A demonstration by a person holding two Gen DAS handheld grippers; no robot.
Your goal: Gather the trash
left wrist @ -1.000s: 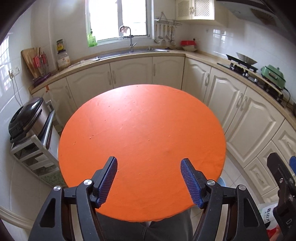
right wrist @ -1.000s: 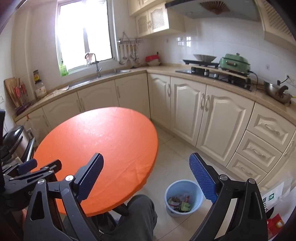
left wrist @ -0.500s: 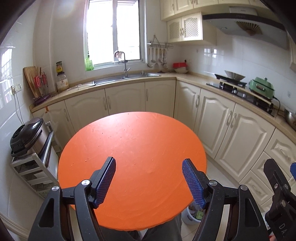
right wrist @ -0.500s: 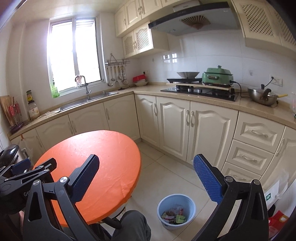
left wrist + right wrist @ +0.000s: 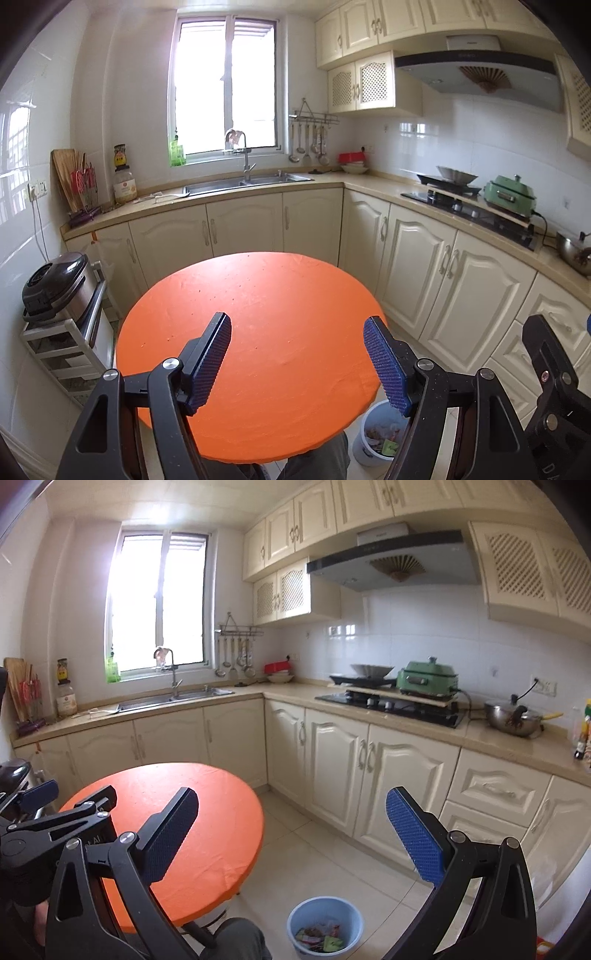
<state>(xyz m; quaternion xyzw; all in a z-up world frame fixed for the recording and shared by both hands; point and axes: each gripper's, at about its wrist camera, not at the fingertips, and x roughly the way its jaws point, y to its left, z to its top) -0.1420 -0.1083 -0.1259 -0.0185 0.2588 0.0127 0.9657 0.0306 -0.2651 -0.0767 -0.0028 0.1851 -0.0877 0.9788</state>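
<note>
Left claw (image 5: 297, 356): jaws spread wide with nothing between them, held raised over the near part of the orange worktop (image 5: 280, 295).
Right claw (image 5: 291, 834): likewise wide apart and empty, pointed out over the floor (image 5: 325, 853) towards the cabinets (image 5: 402, 775).
Trash (image 5: 321, 938): crumpled wrappers lie inside the blue bin (image 5: 295, 923), which stands on the floor just beside the worktop's right edge; in the left view the same bin peeps out from under the rim.
Worktop state: I can see no wrapper or scrap on the cloth, only tiny dark specks too small to identify.
Progress, as a judgement: the collecting looks finished or nearly so, since every visible piece of rubbish is already in the bin.
Risk one: the specks may be crumbs; blunt pads would probably smear or scatter them rather than pick them up.
Risk two: the bin sits close to the person's knee (image 5: 236, 938) and below both claws, so a careless lowering of the right claw or a shifted leg could tip it and spill the wrappers onto the tiles.
Risk three: part of the floor is hidden behind the worktop and claw bodies, so a dropped piece there could go unnoticed.
Risk four: the claws are close together, so swinging one inward could knock the other.
</note>
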